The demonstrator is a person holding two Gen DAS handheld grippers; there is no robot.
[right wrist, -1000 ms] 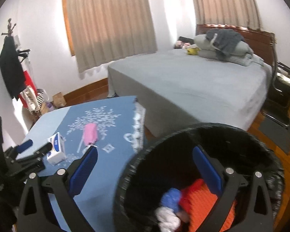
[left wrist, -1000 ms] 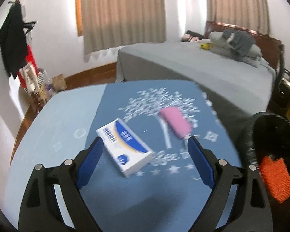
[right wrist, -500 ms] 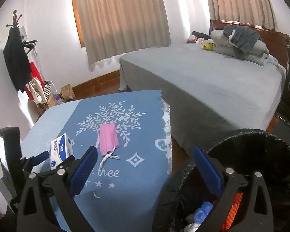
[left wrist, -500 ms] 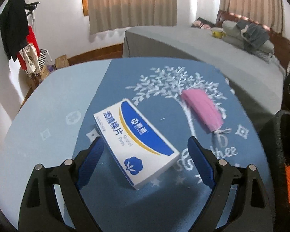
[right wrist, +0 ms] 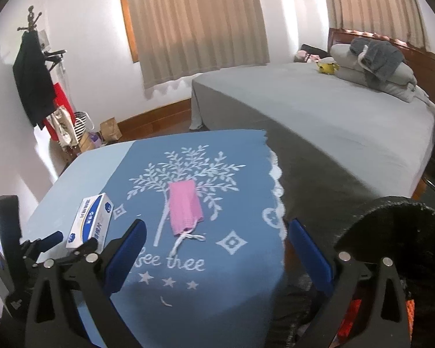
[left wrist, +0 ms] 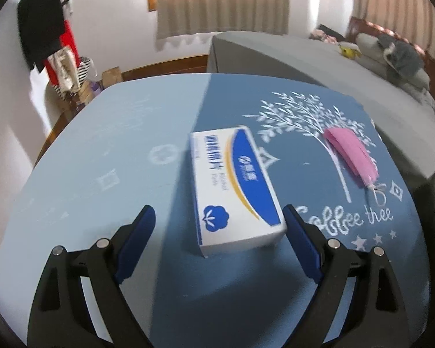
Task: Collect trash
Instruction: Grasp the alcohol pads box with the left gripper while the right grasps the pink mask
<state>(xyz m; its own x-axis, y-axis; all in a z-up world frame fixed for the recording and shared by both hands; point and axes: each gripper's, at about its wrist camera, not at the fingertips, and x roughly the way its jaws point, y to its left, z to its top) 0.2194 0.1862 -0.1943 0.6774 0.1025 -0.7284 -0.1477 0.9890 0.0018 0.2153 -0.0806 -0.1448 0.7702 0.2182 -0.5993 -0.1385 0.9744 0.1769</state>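
Note:
A white and blue box of alcohol pads [left wrist: 235,185] lies on the blue tablecloth [left wrist: 130,150]. My left gripper [left wrist: 219,226] is open just above the box's near end, its blue pads on either side and not touching. A pink face mask [left wrist: 352,152] lies to the right on the white tree print. In the right wrist view the mask [right wrist: 185,206] sits ahead of my right gripper [right wrist: 216,240], which is open and holds nothing. The box [right wrist: 91,221] and the left gripper [right wrist: 55,246] appear at that view's lower left.
A black lined trash bin [right wrist: 397,232] with orange and other waste stands at the table's right, by the lace cloth edge. Behind the table is a grey bed [right wrist: 333,110] with pillows. A coat rack [right wrist: 33,78] and bags stand at the left wall.
The left gripper has come down and closer over the box, which now lies between its pads. The right gripper has swung left from above the bin to face the mask on the table.

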